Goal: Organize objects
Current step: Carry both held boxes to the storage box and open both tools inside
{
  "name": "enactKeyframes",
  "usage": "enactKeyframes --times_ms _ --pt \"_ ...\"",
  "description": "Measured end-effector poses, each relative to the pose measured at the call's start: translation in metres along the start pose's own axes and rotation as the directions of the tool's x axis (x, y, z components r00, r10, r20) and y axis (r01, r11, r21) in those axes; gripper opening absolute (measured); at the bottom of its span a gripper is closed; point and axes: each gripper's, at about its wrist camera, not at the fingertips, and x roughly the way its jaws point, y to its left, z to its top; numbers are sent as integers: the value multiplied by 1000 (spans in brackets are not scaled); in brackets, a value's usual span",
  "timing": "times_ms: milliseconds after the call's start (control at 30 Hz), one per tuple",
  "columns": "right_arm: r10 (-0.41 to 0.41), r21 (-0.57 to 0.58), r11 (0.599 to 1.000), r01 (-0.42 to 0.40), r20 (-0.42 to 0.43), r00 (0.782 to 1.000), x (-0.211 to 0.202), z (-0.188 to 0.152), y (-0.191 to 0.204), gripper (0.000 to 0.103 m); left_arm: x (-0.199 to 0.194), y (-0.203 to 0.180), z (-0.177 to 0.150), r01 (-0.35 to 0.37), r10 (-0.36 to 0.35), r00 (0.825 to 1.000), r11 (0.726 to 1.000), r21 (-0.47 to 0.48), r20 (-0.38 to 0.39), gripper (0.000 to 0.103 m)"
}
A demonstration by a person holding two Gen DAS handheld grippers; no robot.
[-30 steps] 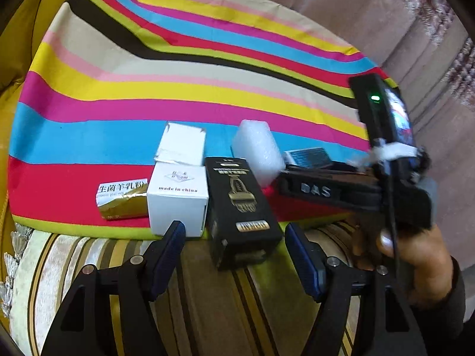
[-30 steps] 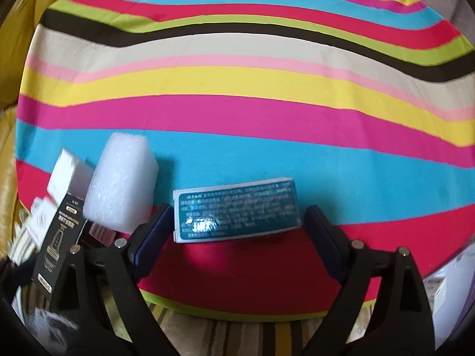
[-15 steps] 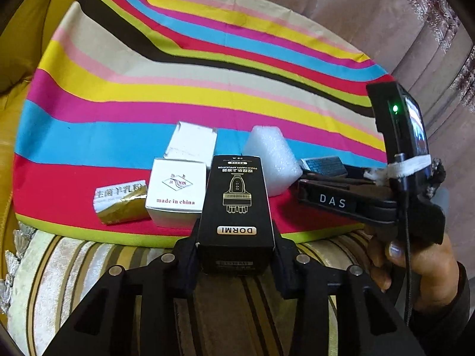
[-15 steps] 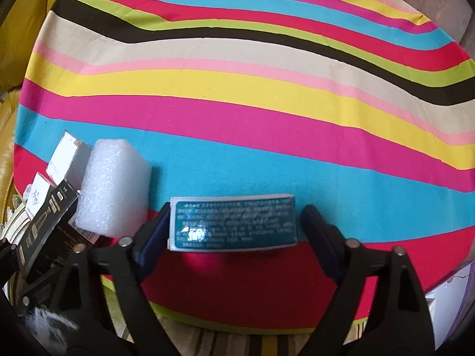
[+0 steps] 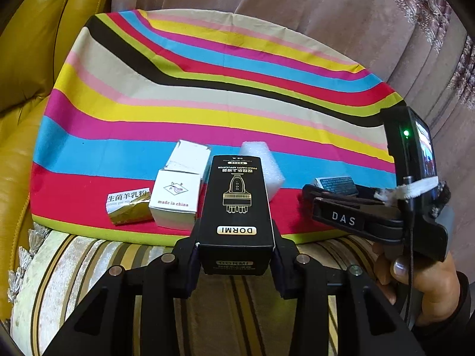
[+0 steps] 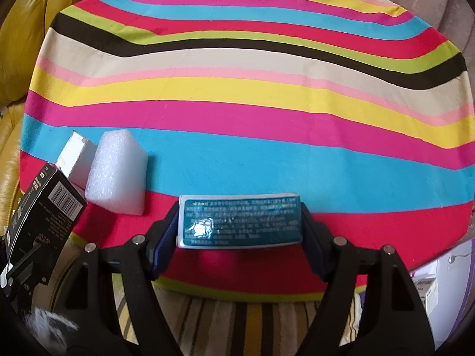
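Left hand-held gripper (image 5: 236, 262) clamps black box (image 5: 237, 204) by near end, lower centre; right hand-held gripper (image 6: 239, 233), jaws just closing, pinches teal box (image 6: 239, 221). Risk: end-held black box tips onto white carton (image 5: 175, 204).

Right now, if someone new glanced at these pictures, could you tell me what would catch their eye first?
First the striped cushion, its bright bands filling both views. Then the two grips at its near edge: the left gripper clamps a black DORMI box by its near end, and the right gripper is shut on a teal box. Between them stands a white foam block.
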Motion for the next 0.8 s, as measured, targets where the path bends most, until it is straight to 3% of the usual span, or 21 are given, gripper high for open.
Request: enactKeyframes --times_ms 800 --pt "-55 169 985 43 66 996 -52 -42 -66 76 -1 -77 -6 61 -59 998 985 161 -16 40"
